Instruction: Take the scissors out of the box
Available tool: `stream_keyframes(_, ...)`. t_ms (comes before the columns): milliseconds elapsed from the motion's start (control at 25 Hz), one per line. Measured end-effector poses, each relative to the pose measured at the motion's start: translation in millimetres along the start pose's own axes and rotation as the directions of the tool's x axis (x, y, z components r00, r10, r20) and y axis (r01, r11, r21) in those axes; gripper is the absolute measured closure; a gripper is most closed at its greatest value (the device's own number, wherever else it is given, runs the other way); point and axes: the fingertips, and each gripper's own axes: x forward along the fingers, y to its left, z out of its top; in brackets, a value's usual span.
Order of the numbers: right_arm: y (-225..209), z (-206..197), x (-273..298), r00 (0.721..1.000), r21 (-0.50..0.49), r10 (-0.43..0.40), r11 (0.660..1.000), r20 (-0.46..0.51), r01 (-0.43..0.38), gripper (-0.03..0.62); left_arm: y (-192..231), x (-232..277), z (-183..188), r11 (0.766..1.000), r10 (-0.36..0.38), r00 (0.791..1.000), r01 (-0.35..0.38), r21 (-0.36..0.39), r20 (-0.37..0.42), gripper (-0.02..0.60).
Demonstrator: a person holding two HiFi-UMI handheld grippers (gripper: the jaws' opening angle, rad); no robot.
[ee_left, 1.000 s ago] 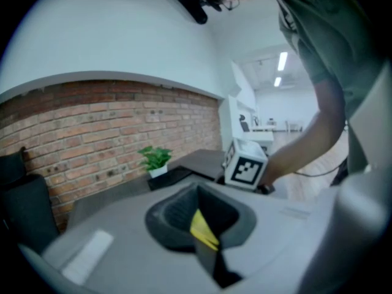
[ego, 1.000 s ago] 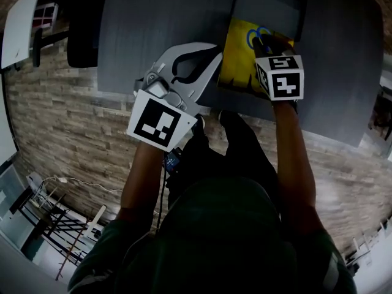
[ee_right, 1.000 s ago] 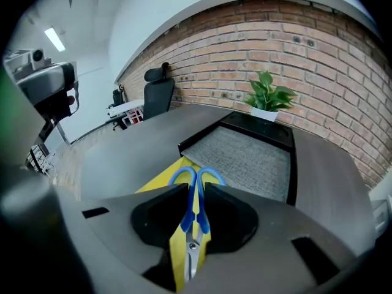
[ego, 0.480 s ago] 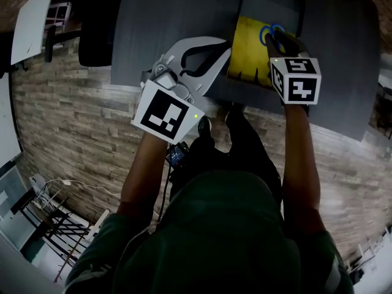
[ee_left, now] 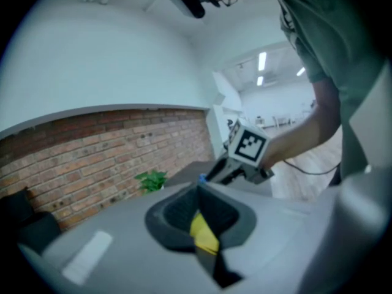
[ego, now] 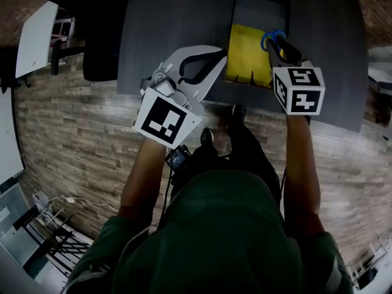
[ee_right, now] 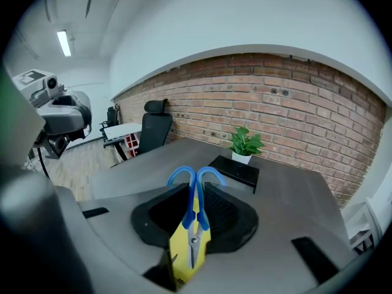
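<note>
Two fingers (ee_right: pixel 225 216) of the right gripper (ee_right: pixel 195 193) are pressed together on the scissors (ee_right: pixel 193 244), pinching them just below the blue handle loops. The loops stick out past the fingertips and the silver blades run back toward the camera. The blades lie against the face of the yellow box (ee_right: pixel 179 253), which stands directly behind them.

The left gripper (ee_left: pixel 199 207) has its fingers closed on an edge of the same yellow box, a strip of yellow showing between them.

In the head view, the box sits in the upper centre of the frame over the dark grey desk (ego: pixel 171 23). The left gripper reaches it from the left and the right gripper from the lower right. The blue loops show at the box's upper right corner.

Further out in the right gripper view, a black case (ee_right: pixel 236 171) lies on the desk, with a small potted plant (ee_right: pixel 245 143) just behind it. An office chair (ee_right: pixel 153 130) stands at the far left edge of the desk, before a brick wall (ee_right: pixel 294 103).
</note>
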Motion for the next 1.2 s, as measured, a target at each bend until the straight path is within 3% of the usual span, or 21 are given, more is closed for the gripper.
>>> stream_keyframes(520,-11,22,-73,0.99,0.027,-0.078,0.997,0.118,0.075,0.517,-27,-18,27,0.995,-0.059,0.998,0.059,0.08,0.001,0.581)
stream_keyframes(1200,-46,-1,-146,0.965,0.113,-0.205,0.976,0.161,0.188,0.517,-59,-3,59,0.978,-0.153,0.988,0.148,0.145,0.025,0.581)
